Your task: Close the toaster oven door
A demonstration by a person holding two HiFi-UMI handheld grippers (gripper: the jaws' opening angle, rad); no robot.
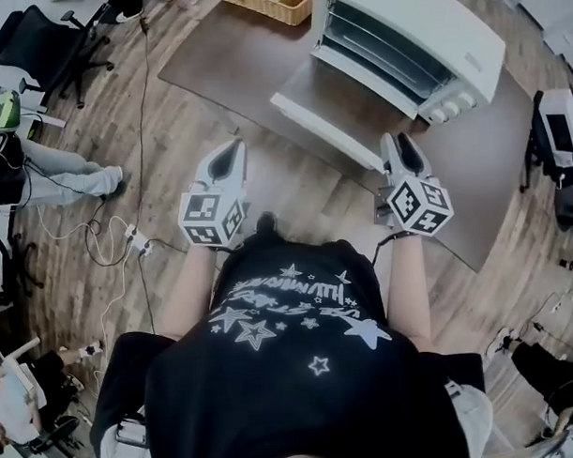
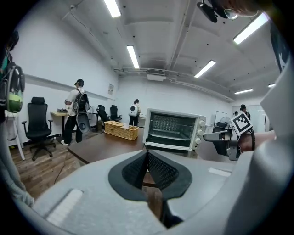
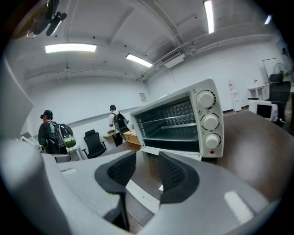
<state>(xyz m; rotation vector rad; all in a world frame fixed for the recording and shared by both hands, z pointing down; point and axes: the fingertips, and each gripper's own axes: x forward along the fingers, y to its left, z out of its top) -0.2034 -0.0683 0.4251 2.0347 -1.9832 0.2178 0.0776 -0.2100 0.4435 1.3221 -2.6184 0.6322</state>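
Table [image 1: 227, 70] holds toaster oven [image 1: 430, 30], door [image 1: 334, 104] open, markings [image 3: 200, 92] illegible.

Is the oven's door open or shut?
Open: the toaster oven door lies folded down flat, baring the wire rack inside.

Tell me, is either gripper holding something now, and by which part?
Nothing is held. The left gripper is shut and empty. The right gripper is open; the toaster oven door's handle shows between its jaws, not clamped.
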